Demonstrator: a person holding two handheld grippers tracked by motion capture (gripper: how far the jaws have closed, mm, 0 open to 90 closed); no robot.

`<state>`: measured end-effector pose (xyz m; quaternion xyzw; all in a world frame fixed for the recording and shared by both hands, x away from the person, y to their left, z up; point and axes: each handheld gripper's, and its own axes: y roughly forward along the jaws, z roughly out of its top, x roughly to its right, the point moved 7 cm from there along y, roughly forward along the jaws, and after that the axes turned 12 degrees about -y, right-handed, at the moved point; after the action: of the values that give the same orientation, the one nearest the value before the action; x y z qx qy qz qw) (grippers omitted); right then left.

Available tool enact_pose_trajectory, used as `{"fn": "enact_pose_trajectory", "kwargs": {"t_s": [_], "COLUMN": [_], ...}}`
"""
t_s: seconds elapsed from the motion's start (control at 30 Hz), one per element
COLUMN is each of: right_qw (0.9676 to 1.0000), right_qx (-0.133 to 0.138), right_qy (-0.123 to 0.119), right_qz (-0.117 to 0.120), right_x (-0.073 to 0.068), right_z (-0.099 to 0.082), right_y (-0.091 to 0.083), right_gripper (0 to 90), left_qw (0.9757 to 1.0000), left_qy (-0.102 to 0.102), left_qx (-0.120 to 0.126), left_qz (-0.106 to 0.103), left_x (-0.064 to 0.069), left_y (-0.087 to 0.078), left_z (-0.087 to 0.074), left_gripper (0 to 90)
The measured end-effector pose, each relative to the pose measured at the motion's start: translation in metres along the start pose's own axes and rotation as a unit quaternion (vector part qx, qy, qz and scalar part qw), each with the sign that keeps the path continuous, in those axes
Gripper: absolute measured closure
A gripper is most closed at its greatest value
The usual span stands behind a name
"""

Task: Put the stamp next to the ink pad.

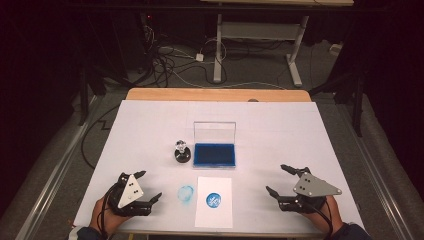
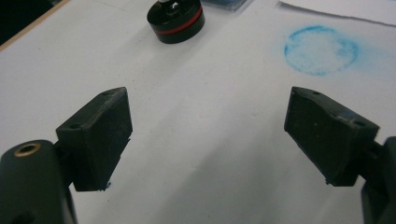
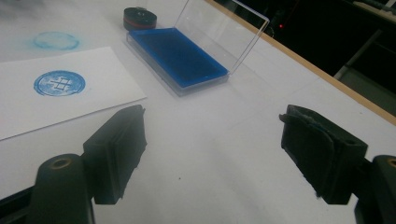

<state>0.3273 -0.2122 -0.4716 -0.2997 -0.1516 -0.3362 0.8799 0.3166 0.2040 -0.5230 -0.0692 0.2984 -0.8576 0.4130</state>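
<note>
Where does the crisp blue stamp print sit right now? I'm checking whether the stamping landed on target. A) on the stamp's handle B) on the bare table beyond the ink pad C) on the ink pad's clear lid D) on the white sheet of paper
D: the sharp round stamp print lies on the sheet of paper, while only a blurry blue ring marks the table left of the paper.

A lab; floor cables (image 1: 170,62); adjustable desk frame (image 1: 260,37).
</note>
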Motion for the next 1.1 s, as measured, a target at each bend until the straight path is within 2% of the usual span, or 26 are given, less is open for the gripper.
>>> {"fn": "enact_pose_trajectory", "kwargs": {"t_s": [0.33,0.47,0.6,0.87,1.1], "right_qw": [0.9999,0.9999,0.9999,0.9999,0.9999], "right_qx": [-0.003,-0.006,-0.006,-0.009,-0.011], "right_qy": [-0.014,-0.012,-0.013,-0.009,-0.004], "right_qz": [-0.004,-0.004,-0.002,-0.002,-0.009], "right_x": [-0.006,-0.005,-0.005,-0.003,0.000], "right_z": [0.004,0.003,0.002,0.000,-0.002], "right_y": [-0.002,-0.001,0.000,0.001,0.000], "right_gripper": [22.0,22.0,22.0,22.0,21.7], "left_qw": [0.9997,0.9996,0.9997,0.9995,0.9994], "left_qy": [-0.002,-0.001,-0.002,-0.007,-0.010], "left_qx": [0.023,0.028,0.025,0.032,0.034], "left_qz": [-0.001,0.000,0.000,0.000,-0.003], "left_x": [-0.001,0.000,0.000,-0.002,-0.003], "left_y": [-0.008,-0.009,-0.008,-0.008,-0.005], "left_z": [0.004,0.007,0.007,0.010,0.012], "left_gripper": [14.3,14.3,14.3,14.3,14.3]}}
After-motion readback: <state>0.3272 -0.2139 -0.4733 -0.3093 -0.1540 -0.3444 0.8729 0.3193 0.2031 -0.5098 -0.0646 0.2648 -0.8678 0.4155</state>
